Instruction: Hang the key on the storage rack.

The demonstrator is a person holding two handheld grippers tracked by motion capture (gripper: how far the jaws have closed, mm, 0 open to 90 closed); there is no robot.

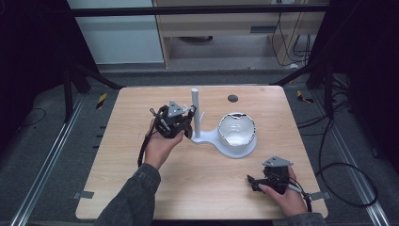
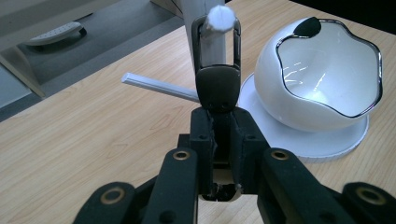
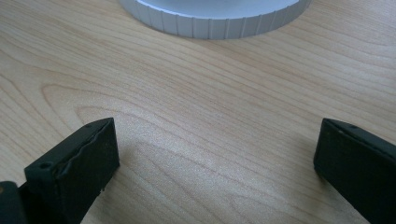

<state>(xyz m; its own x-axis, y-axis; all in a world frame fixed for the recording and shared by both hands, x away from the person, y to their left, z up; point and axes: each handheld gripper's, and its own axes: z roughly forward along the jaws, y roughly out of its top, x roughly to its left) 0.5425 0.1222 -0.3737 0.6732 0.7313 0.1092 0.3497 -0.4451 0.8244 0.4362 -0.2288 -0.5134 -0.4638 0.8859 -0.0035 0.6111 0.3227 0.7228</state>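
Surroundings of a light wooden table in a dark-framed work cell

The table (image 1: 207, 183) has a pale wood-grain top with rounded corners; a small black round disc (image 1: 232, 98) is set into it near the far edge, and a strip of grey tape (image 1: 83, 195) sticks to its near left corner. Grey floor (image 1: 211, 77) lies all round. A metal rail (image 1: 44, 165) runs along the floor on the left, and black cables (image 1: 348, 188) loop over it on the right. Short yellow-and-black markers (image 1: 101, 100) lie on the floor by both far corners. Beyond stand a wooden cabinet (image 1: 211, 23) and a white panel (image 1: 117, 33), crossed by a dark bar (image 1: 202, 10).
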